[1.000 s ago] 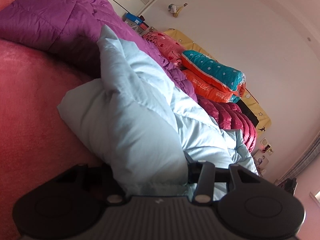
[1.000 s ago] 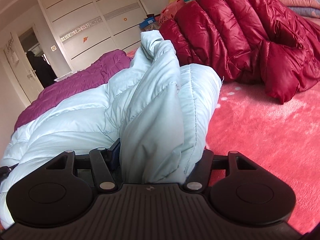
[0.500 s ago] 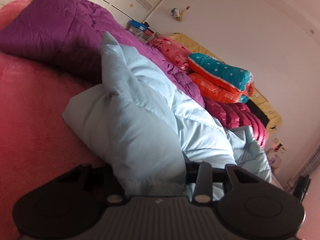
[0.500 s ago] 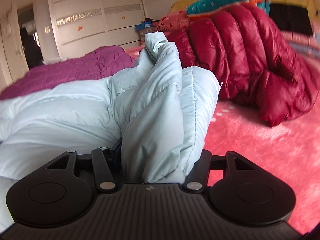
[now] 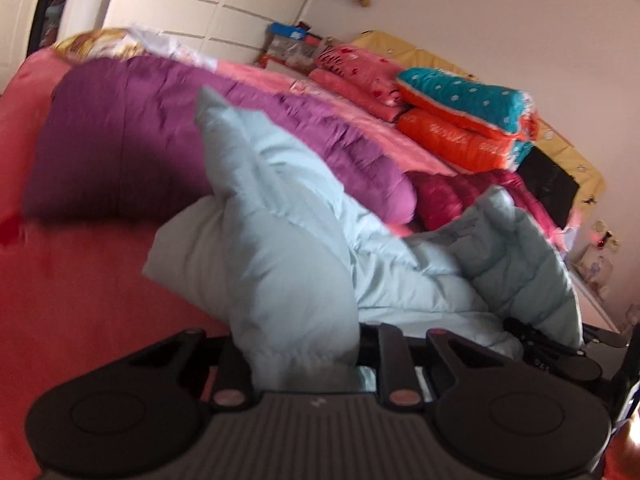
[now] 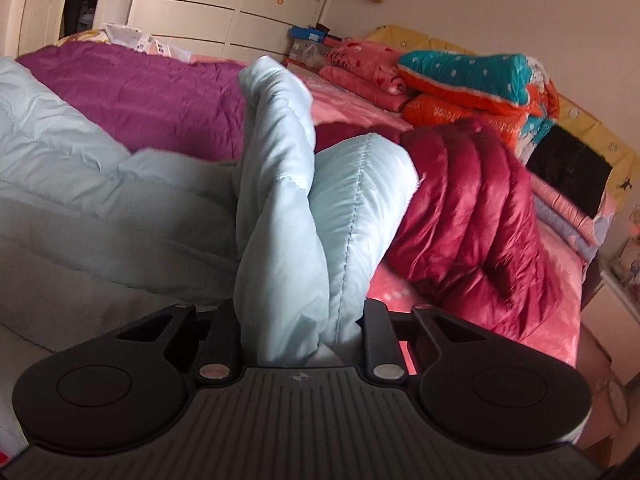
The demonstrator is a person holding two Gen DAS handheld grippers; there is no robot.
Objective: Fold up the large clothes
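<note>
A: Where's the coat [image 5: 280, 240]?
B: On the bed [image 5: 80, 300], bunched between both claws.
A: Gripped?
B: Left claw [image 5: 308, 360] and right claw [image 6: 300, 336] have just been closing, each now clamped on a fold.

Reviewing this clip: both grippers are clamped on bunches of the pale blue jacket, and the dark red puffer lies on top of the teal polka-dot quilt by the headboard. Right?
Not quite. The dark red puffer lies on the pink bedspread, in front of and below the teal quilt, as the right wrist view shows. Both the left gripper and the right gripper are clamped on bunches of the pale blue jacket.
</note>
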